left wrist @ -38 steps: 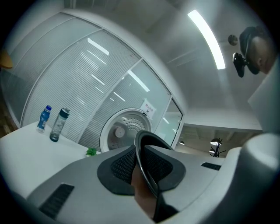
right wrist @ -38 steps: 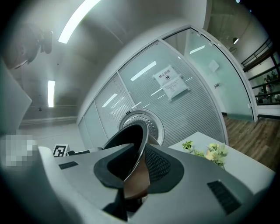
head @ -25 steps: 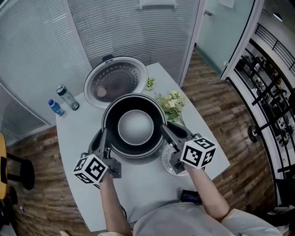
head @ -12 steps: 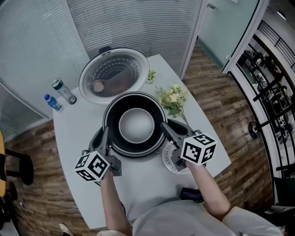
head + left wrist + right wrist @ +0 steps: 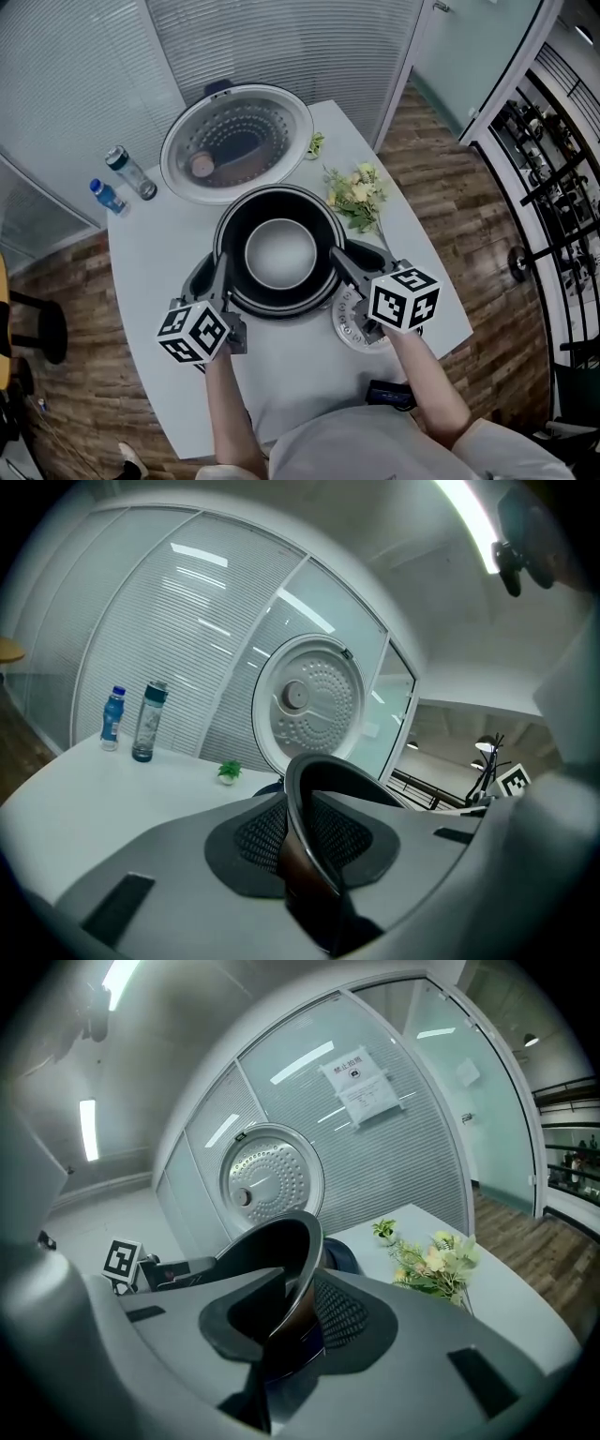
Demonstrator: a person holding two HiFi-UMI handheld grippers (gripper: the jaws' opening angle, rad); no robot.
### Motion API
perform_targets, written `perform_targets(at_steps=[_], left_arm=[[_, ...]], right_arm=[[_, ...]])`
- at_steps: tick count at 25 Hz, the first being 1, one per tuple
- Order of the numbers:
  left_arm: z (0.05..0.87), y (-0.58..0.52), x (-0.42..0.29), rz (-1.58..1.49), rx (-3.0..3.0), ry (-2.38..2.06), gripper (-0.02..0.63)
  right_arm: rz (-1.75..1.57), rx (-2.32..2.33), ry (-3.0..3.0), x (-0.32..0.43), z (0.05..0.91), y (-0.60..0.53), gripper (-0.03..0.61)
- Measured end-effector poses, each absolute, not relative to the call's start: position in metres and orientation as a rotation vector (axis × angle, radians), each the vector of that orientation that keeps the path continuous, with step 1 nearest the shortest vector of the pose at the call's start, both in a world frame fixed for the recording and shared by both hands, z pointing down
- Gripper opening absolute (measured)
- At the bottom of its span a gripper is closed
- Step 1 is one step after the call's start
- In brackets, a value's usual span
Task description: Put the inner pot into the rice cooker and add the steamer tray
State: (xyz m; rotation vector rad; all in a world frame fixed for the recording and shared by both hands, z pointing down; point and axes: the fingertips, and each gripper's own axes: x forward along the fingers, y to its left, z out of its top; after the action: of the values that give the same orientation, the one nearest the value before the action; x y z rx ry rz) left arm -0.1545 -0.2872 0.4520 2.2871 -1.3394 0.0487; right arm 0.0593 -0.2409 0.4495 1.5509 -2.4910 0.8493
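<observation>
The black inner pot (image 5: 279, 253) sits low inside the dark rice cooker (image 5: 199, 278), whose round lid (image 5: 236, 142) stands open behind it. My left gripper (image 5: 223, 274) is at the pot's left rim and my right gripper (image 5: 339, 262) at its right rim. Both pairs of jaws have just been opening. In the left gripper view the rim (image 5: 302, 794) stands between the mesh pads, which look eased off it. In the right gripper view the rim (image 5: 298, 1269) also lies between loosened pads. A pale perforated steamer tray (image 5: 354, 326) lies on the table under my right gripper.
Two bottles (image 5: 130, 172) (image 5: 105, 196) stand at the white table's (image 5: 281, 375) far left corner. A bunch of flowers (image 5: 358, 197) lies right of the cooker, with a small green sprig (image 5: 316, 142) behind it. A dark flat object (image 5: 386, 394) sits at the near edge.
Both grippers and the pot have sunk, and the pot now rests deeper in the cooker. The head view has shifted a little, so the lid looks larger.
</observation>
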Motion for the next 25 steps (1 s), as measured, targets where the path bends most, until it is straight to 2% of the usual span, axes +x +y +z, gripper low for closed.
perform_targets(at_steps=[20,23,25], left_arm=[[0.482,-0.296,-0.152,0.352,2.31,-1.431,0.115],[0.48,-0.298,-0.157,0.411,2.346,-1.516,0.073],[0.478,-0.298,-0.156,0.413,2.365,-1.524,0.074]], right_arm=[[0.78,1.501,-2.378,0.06,0.476,-0.251,0.115],[0.696,1.525,-2.35,0.059,0.476,-0.252,0.117],[0.666,1.553,-2.34,0.06,0.474,-0.252,0.117]])
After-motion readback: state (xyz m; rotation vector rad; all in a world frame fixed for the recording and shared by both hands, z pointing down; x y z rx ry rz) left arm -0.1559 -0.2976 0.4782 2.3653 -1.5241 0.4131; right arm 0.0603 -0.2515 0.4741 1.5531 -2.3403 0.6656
